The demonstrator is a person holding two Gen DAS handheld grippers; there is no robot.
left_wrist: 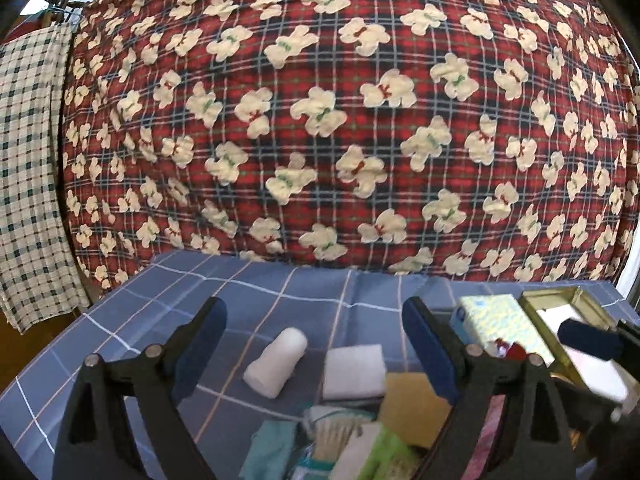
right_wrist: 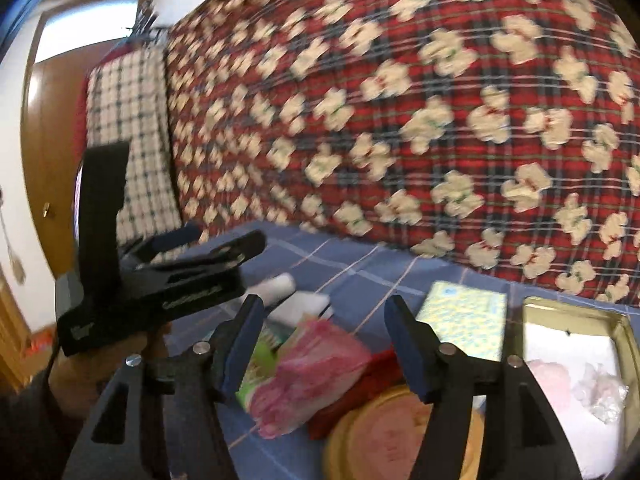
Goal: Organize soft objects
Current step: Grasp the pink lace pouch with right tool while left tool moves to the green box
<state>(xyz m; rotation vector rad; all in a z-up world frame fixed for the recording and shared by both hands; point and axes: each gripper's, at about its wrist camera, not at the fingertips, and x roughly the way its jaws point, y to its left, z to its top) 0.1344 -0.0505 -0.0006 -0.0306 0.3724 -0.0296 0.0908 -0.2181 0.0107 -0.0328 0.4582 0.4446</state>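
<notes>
My left gripper is open and empty above a white bandage roll and a folded white pad on the blue checked cloth. Below them lies a pile of soft cloths, teal, green and yellow. My right gripper is open and empty above a pink plastic-wrapped bundle. The left gripper shows at the left of the right wrist view. A gold box at right holds white and pink soft items.
A yellow-patterned tissue pack lies beside the gold box. A round tan lid sits under my right gripper. A red bear-print blanket hangs behind the table. A checked towel hangs at left.
</notes>
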